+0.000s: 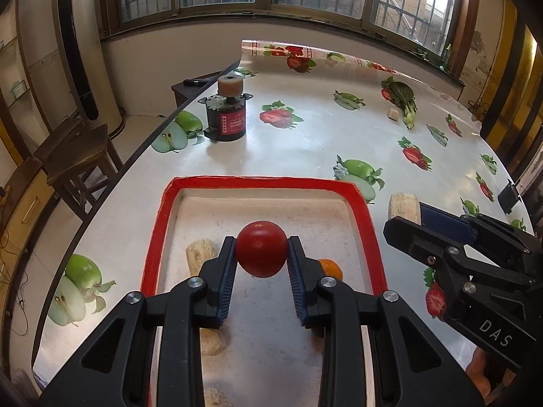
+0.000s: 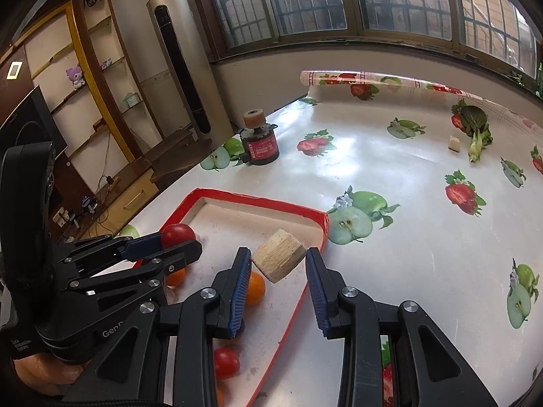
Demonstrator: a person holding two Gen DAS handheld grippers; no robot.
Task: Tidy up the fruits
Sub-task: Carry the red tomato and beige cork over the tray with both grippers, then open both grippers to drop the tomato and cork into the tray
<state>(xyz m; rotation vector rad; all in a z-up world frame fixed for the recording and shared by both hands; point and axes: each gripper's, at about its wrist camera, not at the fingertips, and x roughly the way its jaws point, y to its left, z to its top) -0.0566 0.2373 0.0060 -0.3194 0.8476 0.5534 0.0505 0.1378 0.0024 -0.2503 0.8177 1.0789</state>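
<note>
Left gripper (image 1: 261, 249) is clamped on a red tomato (image 1: 260, 249), both blue pads pressing its sides, held above the red-rimmed tray (image 1: 264, 181). Right gripper (image 2: 279, 271) grasps a pale tan corn-cob-like chunk (image 2: 279, 255) over the tray's right rim (image 2: 298, 210); the left pad touches it, contact at the right pad is unclear.

In the tray: an orange (image 2: 255, 288) just beside the right gripper's left finger, a 2nd orange (image 2: 176, 276) under the left gripper (image 2: 176, 237), another tomato (image 2: 225, 363) near the front, plus pale chunks (image 1: 200, 254).

On the bench (image 2: 390, 169): a black canister with red label (image 1: 226, 115) at the far left, a leafy green vegetable (image 1: 404, 101) and a small pale chunk (image 1: 393, 114) at the far right.
</note>
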